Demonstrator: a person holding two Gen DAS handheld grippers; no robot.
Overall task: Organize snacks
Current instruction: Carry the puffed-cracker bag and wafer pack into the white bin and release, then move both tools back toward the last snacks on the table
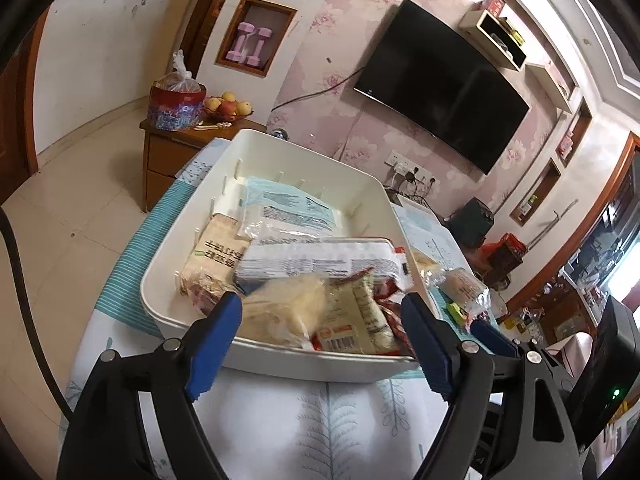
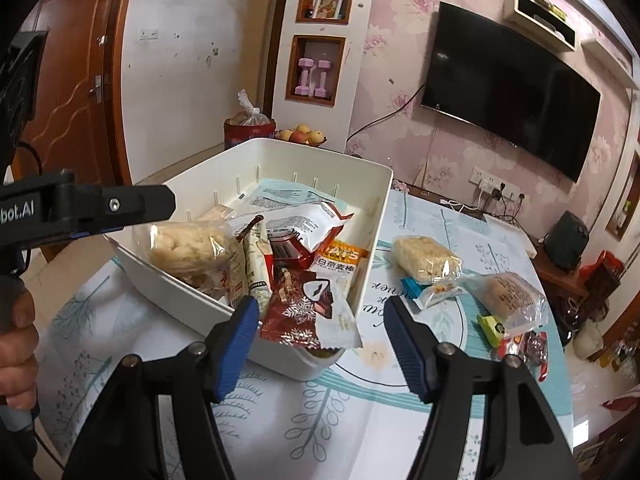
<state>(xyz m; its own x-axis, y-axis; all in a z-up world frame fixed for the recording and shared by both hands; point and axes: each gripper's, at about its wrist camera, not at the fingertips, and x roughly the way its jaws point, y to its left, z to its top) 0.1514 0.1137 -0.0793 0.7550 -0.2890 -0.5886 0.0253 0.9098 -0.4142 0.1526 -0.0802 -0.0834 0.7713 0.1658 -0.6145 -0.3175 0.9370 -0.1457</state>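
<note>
White bin (image 2: 376,216): sitting at the centre of both views on a leaf-print tablecloth (image 2: 360,420), holding a heap of snack packets.

Rice-cake packet (image 2: 188,252): lying at the bin's left edge in the right wrist view, blurred in the left wrist view, where it is showing between the fingers; contact with them cannot be told.

Red snowflake packet (image 2: 304,312): hanging over the bin's near corner.

Loose snacks: a puffed-rice bar (image 2: 426,260), a round cake in clear wrap (image 2: 510,296) and a green candy (image 2: 493,326) are lying on the cloth at right of frame, outside the bin.

Left gripper (image 1: 322,336): jaws standing apart, lower centre, over the bin's near wall.

Right gripper (image 2: 320,344): jaws standing apart, gripping nothing, lower centre.

Television (image 2: 508,88): hanging upper right.
</note>
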